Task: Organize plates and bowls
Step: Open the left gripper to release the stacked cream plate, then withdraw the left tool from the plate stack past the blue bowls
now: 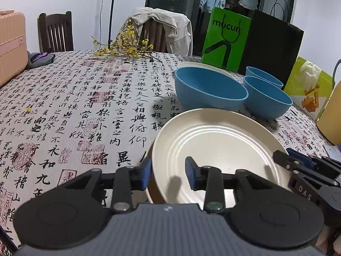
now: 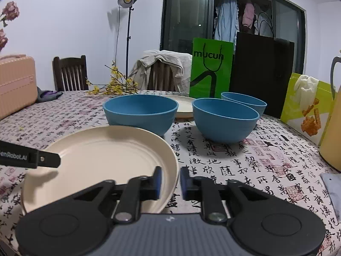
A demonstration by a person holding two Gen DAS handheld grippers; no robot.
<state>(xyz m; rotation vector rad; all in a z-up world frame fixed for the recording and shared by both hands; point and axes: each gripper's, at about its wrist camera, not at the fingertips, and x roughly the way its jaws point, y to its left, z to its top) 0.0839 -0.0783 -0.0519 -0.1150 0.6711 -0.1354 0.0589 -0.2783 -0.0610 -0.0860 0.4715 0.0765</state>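
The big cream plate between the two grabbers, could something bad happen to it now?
Maybe. Both the left gripper and the right gripper straddle the cream plate's rim with jaws apart, so a lift now could slip. The nearest blue bowl stands right behind the plate; a push forward could bump it. Another blue bowl sits close too.

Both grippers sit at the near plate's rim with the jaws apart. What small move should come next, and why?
Probably draw both grippers back off the cream plate. The left gripper and right gripper each straddle its rim with gaps showing, so it looks released. The bowls and far plate remain.
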